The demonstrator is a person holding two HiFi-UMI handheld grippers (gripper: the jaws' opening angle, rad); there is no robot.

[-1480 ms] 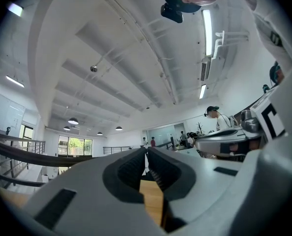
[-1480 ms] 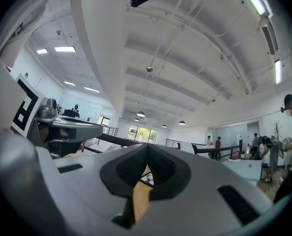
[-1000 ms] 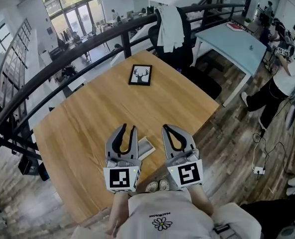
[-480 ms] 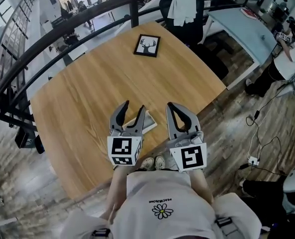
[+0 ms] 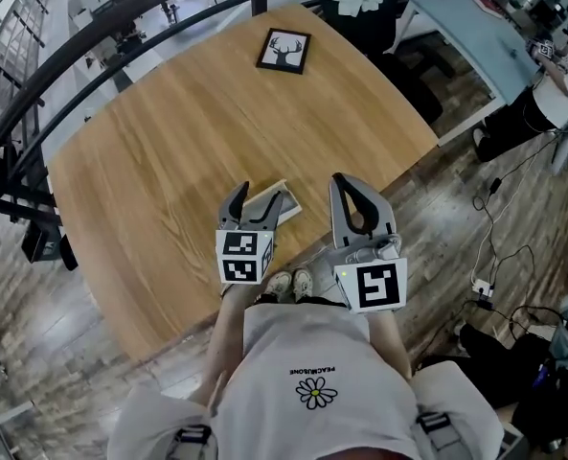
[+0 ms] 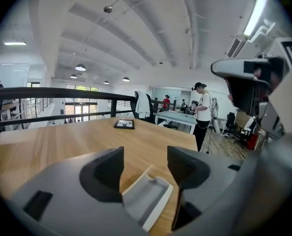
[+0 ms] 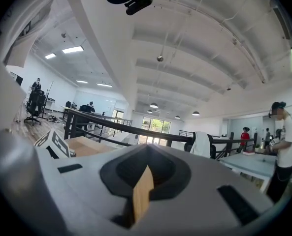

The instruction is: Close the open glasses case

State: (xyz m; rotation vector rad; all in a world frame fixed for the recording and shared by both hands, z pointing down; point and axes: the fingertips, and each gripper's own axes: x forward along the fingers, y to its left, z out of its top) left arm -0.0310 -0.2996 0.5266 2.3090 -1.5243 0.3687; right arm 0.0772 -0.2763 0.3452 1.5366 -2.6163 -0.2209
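Note:
The open glasses case (image 5: 272, 202) is grey and white and lies on the wooden table (image 5: 169, 142) near its front edge. My left gripper (image 5: 257, 201) hangs low over it, one finger on each side. In the left gripper view the case (image 6: 148, 200) shows between and below the jaws, its lid edge raised. The left gripper (image 6: 145, 156) is opening, and its pads stand apart from the case. To the right, my right gripper (image 5: 346, 195) stays beyond the table's edge with nothing in it. In the right gripper view the right gripper (image 7: 145, 173) is shut, with only a sliver of wood showing through.
A framed deer picture (image 5: 284, 51) lies at the table's far side and also shows as the deer picture (image 6: 124, 124). A black railing (image 5: 92, 36) runs behind the table. A pale blue table (image 5: 456, 27) and a standing person (image 6: 203, 113) are off to the right.
My left gripper has dropped toward the table until it straddles the case, and its jaws have spread wide. The right gripper has hardly moved.

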